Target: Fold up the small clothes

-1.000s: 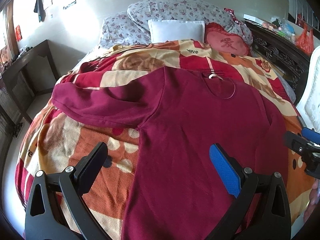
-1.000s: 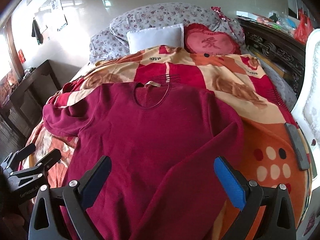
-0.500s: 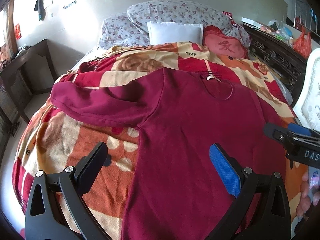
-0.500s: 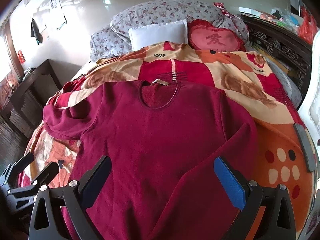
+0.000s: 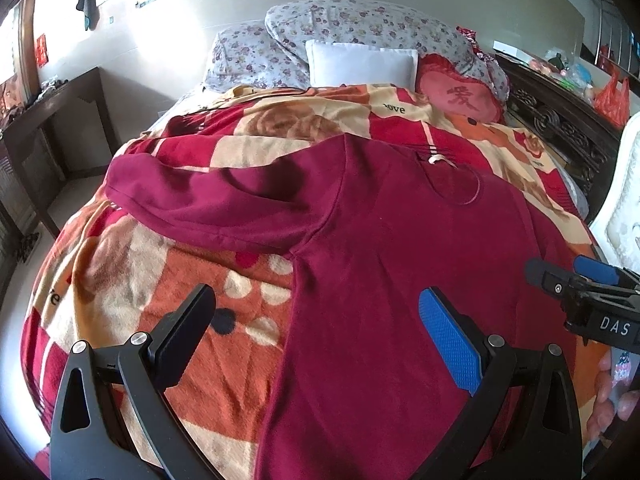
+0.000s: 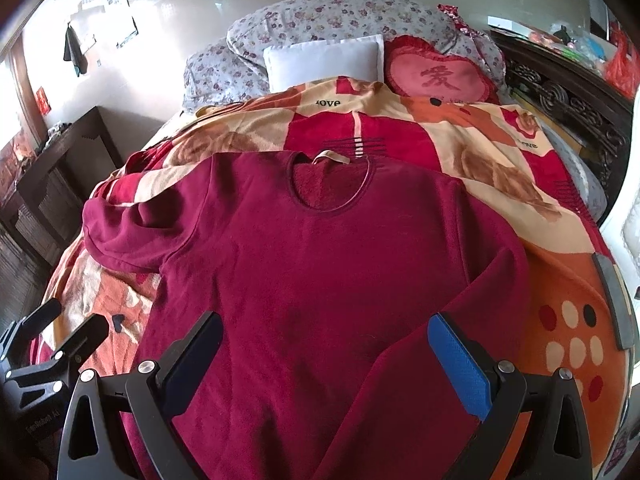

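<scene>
Both claws gape wide — left claw point(image 5: 316, 336) and right claw point(image 6: 324, 356) grip nothing above the maroon sweater point(image 6: 320, 272), spread flat on the patterned blanket point(image 5: 224, 300) — pillows point(image 6: 324, 58) beyond, clear of it.

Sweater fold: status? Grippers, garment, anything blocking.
Left gripper and right gripper: jaws open, holding nothing. Maroon sweater flat on blanket, one sleeve folded across, other sleeve spread. Nothing blocking.
</scene>
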A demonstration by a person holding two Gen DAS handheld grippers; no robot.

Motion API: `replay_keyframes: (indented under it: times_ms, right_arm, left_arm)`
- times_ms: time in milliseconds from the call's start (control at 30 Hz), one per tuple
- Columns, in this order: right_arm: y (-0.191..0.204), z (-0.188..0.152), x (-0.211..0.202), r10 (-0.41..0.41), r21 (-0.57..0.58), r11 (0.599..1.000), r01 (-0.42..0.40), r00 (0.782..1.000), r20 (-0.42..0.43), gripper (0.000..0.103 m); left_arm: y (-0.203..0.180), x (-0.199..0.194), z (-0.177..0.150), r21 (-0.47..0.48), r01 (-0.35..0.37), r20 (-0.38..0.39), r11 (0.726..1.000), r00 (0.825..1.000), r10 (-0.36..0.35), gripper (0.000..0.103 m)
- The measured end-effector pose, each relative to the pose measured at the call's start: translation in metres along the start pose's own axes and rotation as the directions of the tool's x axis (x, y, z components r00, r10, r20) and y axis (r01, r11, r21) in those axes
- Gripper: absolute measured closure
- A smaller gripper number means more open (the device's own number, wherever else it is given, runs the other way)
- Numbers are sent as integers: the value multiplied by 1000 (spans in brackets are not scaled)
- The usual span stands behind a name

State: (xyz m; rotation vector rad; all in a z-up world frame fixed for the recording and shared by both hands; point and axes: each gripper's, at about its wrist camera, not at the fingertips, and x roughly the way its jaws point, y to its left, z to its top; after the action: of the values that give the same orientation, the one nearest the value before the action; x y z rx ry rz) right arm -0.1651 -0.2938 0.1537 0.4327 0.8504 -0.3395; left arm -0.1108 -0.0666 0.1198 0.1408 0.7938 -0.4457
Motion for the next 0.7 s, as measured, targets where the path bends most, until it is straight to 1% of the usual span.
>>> replay_keyframes:
  times_ms: [333,700]
  right_arm:
    - [12,7,10,-1,-17,1000,1,1000,7,1]
    - [19,11,22,12,-23,1000,-12,1000,-1,1]
  left_arm:
    - [12,22,8,-20,-31,-26,999,999,30,1]
    - [14,34,10,-27,-41,-43,999,998,40,1]
